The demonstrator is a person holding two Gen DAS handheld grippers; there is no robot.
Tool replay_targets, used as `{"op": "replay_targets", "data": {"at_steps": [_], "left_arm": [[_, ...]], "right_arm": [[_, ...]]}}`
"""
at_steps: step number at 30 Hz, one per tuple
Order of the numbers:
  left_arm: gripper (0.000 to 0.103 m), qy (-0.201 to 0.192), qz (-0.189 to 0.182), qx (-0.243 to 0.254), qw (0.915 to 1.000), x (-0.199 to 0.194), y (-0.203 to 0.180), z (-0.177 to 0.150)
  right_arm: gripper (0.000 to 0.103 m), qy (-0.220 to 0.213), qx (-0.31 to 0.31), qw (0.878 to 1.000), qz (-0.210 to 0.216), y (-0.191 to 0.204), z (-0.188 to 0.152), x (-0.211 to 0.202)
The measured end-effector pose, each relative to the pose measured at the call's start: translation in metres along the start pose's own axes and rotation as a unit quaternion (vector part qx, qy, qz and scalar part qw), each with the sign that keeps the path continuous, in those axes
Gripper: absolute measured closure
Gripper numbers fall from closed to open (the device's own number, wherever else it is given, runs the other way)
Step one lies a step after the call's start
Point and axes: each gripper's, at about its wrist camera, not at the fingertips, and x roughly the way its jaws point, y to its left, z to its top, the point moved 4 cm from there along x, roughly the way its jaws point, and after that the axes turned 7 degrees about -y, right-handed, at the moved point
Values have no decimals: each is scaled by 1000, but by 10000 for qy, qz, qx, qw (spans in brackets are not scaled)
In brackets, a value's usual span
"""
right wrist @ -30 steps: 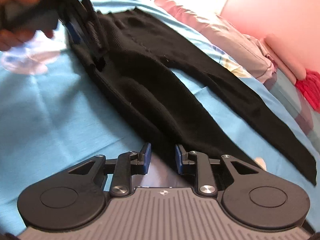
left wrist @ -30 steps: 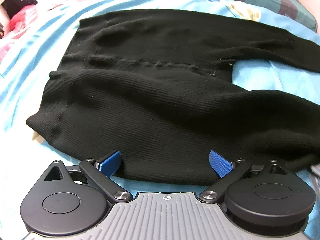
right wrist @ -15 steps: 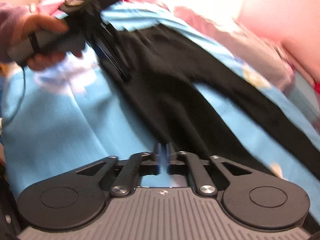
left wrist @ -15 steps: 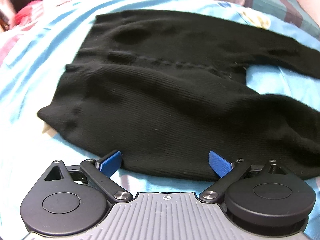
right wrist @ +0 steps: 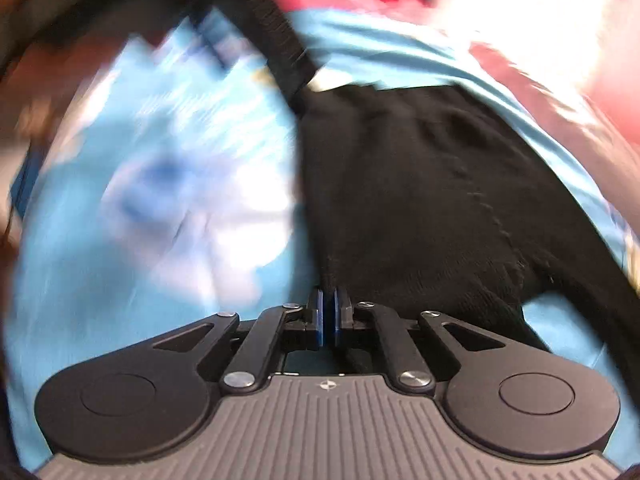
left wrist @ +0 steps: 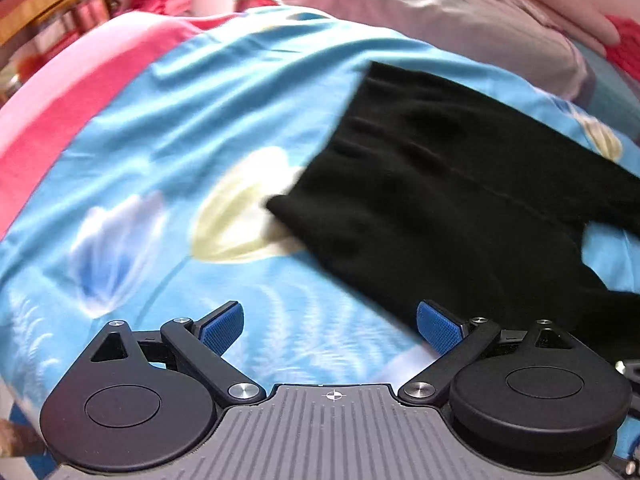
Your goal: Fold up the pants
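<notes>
Black knit pants (left wrist: 448, 200) lie flat on a light blue flowered bedsheet (left wrist: 192, 128), waistband toward the left. My left gripper (left wrist: 330, 326) is open and empty over bare sheet, just left of the pants' near edge. In the right wrist view my right gripper (right wrist: 328, 316) is shut, its blue pads (right wrist: 319, 312) pressed together at the near edge of the pants (right wrist: 420, 200); whether cloth sits between them I cannot tell. The left tool's black body (right wrist: 276, 36) shows blurred at the top.
A pink-grey pillow (left wrist: 460, 12) lies along the far edge of the bed. A pink blanket border (left wrist: 80, 92) runs at the left. Wooden furniture (left wrist: 48, 4) stands beyond the bed at far left.
My left gripper swung left off the pants and now faces bare sheet, still open. My right gripper closed and moved up along the pants toward the crotch and waistband.
</notes>
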Motion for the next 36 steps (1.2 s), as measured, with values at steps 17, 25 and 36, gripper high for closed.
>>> {"op": "replay_targets", "data": {"at_steps": [17, 25, 36], "left_arm": [[0, 108, 432, -522, 9976, -23, 56, -29], [0, 306, 563, -730, 9953, -22, 64, -43], [0, -276, 198, -415, 9986, 14, 15, 27]], "right_arm": [[47, -833, 1324, 9858, 616, -36, 122, 153], [63, -708, 877, 9872, 1126, -10, 146, 154], [75, -704, 1634, 9819, 645, -130, 135, 120]]}}
